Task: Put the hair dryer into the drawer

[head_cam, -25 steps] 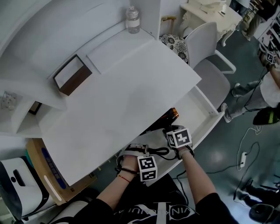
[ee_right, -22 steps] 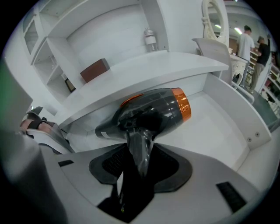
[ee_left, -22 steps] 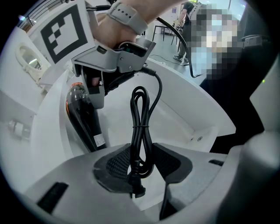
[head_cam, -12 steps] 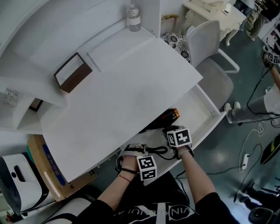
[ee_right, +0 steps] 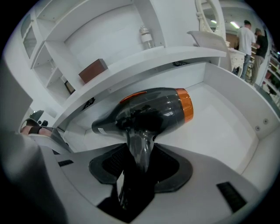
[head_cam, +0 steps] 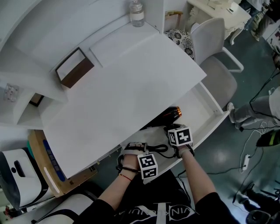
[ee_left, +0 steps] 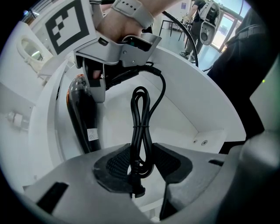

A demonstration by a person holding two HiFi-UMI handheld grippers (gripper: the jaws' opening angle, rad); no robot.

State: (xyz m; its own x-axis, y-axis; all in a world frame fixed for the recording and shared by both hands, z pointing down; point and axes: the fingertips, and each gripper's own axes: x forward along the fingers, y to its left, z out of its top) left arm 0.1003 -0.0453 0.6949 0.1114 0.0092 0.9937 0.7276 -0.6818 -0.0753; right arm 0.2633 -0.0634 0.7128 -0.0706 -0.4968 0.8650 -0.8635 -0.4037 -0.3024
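Note:
The black hair dryer [ee_right: 151,109] with an orange ring lies inside the open white drawer [ee_right: 227,127], partly under the desk top [head_cam: 127,92]. My right gripper [ee_right: 140,168] is shut on its handle. In the head view the dryer [head_cam: 169,116] shows just beyond the right gripper's marker cube [head_cam: 180,136]. My left gripper [ee_left: 142,168] points straight down at the drawer's near end and is shut on the bundled black power cord [ee_left: 141,127]. The cord runs up to the dryer's handle under the right gripper.
On the desk stand a brown open box [head_cam: 74,68] and a clear bottle [head_cam: 136,8]. A grey chair [head_cam: 216,57] stands to the right of the desk. A cardboard box [head_cam: 43,166] leans at the desk's lower left. Cables lie on the floor [head_cam: 245,159].
Both grippers, the dryer and the cord have kept their places. A person at the right edge has moved mostly out of the head view.

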